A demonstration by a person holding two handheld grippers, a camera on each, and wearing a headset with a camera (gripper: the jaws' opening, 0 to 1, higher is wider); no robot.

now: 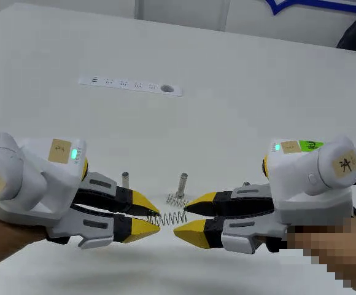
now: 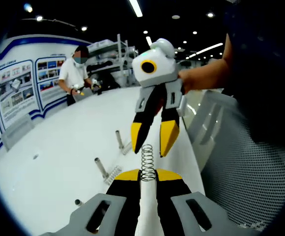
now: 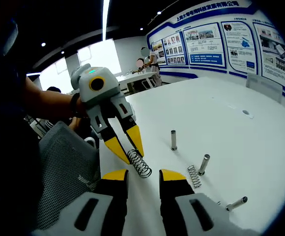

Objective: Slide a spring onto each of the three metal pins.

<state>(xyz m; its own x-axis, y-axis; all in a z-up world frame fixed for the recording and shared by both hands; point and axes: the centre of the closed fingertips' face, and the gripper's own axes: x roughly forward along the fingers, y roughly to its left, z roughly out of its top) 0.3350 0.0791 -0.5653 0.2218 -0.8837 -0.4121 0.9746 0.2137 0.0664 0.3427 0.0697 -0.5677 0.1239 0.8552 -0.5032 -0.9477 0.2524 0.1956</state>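
Take the middle pin [image 1: 181, 183], upright on the bench [image 1: 239, 123], as your marker. Left of it and nearer you, your left gripper [image 1: 158, 220] is clenched on one end of a spring [image 1: 173, 217]. It holds the spring level with the free end pointing right, probably so the other side can take or steady it. Another pin [image 1: 126, 179] stands bare, left of the middle pin. At the middle pin's foot, on your side, a loose spring [image 1: 175, 200] lies on the bench, unthreaded. Right of the middle pin and nearer you, your right gripper [image 1: 182, 219] is released. Its jaws are spread either side of the held spring's free end, not closed on it. That looks like a handover being set up. A third pin [image 3: 237, 203], right of the middle pin, seems to lie tilted.
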